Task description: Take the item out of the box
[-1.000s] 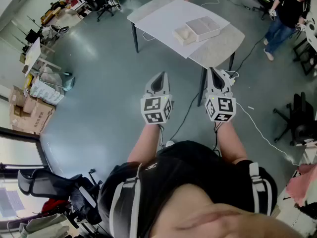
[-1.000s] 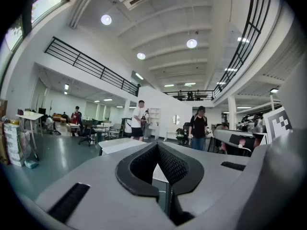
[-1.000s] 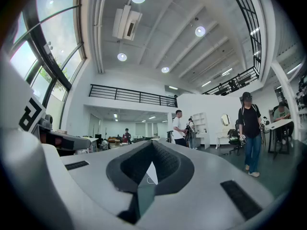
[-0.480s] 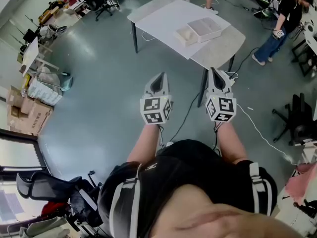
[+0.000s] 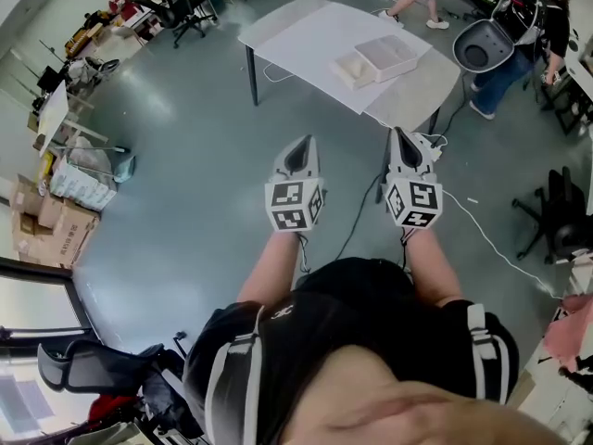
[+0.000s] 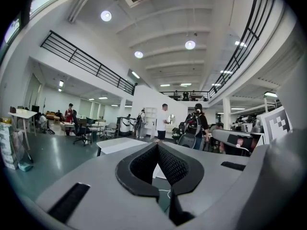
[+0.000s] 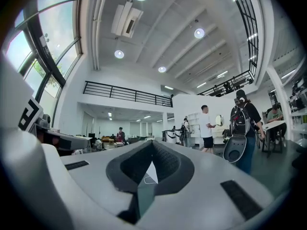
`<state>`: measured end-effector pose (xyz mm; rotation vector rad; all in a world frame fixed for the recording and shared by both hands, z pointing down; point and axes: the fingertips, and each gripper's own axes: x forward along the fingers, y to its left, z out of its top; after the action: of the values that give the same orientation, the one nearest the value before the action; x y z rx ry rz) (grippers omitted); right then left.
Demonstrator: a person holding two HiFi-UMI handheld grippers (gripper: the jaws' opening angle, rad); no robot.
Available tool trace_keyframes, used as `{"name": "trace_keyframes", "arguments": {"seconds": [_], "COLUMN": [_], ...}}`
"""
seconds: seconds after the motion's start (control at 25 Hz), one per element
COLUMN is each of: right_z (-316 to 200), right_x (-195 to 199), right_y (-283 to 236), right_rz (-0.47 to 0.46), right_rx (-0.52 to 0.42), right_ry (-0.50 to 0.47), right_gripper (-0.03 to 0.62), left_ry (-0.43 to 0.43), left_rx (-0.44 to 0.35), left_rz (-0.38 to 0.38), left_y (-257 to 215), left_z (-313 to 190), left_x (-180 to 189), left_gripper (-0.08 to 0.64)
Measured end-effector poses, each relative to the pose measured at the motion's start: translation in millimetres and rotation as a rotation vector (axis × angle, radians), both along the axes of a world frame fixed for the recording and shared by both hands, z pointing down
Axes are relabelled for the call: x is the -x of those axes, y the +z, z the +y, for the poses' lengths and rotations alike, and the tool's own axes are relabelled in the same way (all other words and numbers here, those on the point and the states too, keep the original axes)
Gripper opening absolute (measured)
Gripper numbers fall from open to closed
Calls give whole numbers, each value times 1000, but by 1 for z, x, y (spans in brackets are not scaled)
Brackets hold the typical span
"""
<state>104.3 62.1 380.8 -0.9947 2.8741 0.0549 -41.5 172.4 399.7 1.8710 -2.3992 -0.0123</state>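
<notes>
A white box [image 5: 386,54] with its lid lying beside it [image 5: 350,67] rests on a white table [image 5: 306,31] far ahead of me in the head view. What is inside the box cannot be made out from here. My left gripper [image 5: 297,145] is held out in front of my body, well short of the table, with its jaws shut and nothing between them. My right gripper [image 5: 401,137] is level with it, also shut and empty. In the left gripper view the jaws [image 6: 157,145] meet at the tips, and the table [image 6: 120,145] shows beyond them. In the right gripper view the gripper [image 7: 152,143] is likewise closed.
Grey floor lies between me and the table. A white cable [image 5: 491,248] runs across the floor at the right. A person carrying a chair [image 5: 482,44] stands beside the table's right end. Cardboard boxes [image 5: 56,216] sit at the left, and an office chair [image 5: 556,216] at the right.
Both grippers have stayed in place. The person at the right now carries a chair near the table; another person has walked further off at the top.
</notes>
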Motion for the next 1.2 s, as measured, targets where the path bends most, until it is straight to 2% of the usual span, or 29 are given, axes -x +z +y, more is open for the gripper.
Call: {"name": "trace_keyframes", "arguments": {"seconds": [0.32, 0.64, 0.92, 1.2], "right_z": [16, 0, -54, -140], "right_x": [21, 43, 84, 116], "right_y": [4, 15, 14, 16], "right_rz": [8, 0, -10, -5], "right_rx": [-15, 5, -6, 35], "right_ry": [28, 22, 1, -9], "right_gripper": [12, 12, 14, 12], "left_ry": [35, 14, 5, 1], "left_rx": [-3, -2, 3, 19], "left_rz": [14, 19, 8, 11], "left_y": [6, 18, 21, 18], "left_z": [11, 2, -51, -137], "left_x": [18, 42, 74, 106], "left_gripper": [14, 14, 14, 14]}}
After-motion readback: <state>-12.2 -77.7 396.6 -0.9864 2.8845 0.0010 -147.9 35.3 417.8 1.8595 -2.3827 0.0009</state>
